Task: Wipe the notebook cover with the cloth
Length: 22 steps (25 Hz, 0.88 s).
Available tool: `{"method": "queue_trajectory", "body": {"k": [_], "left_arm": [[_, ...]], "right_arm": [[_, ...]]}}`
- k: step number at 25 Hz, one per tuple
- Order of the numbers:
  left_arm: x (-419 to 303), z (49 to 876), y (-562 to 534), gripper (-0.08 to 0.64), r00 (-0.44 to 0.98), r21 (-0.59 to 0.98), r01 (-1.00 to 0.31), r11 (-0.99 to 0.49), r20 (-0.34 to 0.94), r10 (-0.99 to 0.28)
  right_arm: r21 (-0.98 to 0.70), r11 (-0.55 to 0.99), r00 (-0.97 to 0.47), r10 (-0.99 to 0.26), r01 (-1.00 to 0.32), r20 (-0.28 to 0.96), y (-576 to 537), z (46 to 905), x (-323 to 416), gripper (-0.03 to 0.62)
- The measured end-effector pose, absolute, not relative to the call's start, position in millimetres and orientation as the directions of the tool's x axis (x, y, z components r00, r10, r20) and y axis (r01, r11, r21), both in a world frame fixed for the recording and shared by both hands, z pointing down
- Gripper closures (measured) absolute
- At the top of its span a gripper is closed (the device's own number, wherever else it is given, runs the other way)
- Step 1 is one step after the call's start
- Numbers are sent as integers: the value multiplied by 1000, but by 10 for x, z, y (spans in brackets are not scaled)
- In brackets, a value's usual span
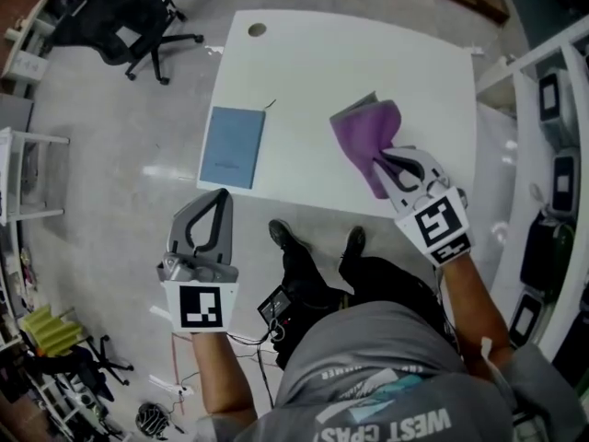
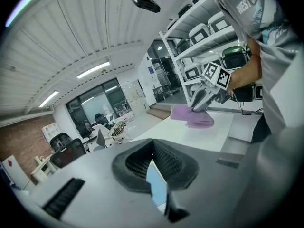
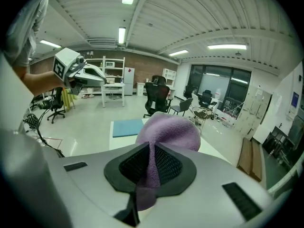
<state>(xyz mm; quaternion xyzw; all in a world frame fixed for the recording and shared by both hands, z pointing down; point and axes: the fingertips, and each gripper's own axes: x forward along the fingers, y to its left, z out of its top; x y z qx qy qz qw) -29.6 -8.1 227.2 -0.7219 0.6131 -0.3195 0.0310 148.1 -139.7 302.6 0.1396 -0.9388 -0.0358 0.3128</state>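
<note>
White worktop (image 1: 304, 53) carries a blue notebook (image 1: 233, 147) lying flat near its left front edge, well apart from the purple cloth (image 1: 368, 136) at the right. Right tongs (image 1: 385, 161) clamp that cloth. Left tongs (image 1: 221, 194), just off the front edge, are closed on nothing.

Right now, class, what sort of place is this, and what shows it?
Probably an office or lab workroom: there are swivel chairs, a plain white table standing in the open, and metal shelves stacked with equipment cases.
</note>
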Motion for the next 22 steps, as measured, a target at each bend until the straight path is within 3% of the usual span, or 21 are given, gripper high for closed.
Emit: {"method": "queue_trajectory", "body": {"k": [11, 22], "left_arm": [[-1204, 2289, 207, 557, -25, -417, -892, -173, 427, -904], [-1745, 2695, 474, 557, -50, -377, -914, -152, 476, -878]], "right_arm": [[150, 981, -785, -187, -121, 590, -1108, 2960, 354, 537], [82, 997, -771, -46, 8, 635, -710, 3483, -483, 537]]}}
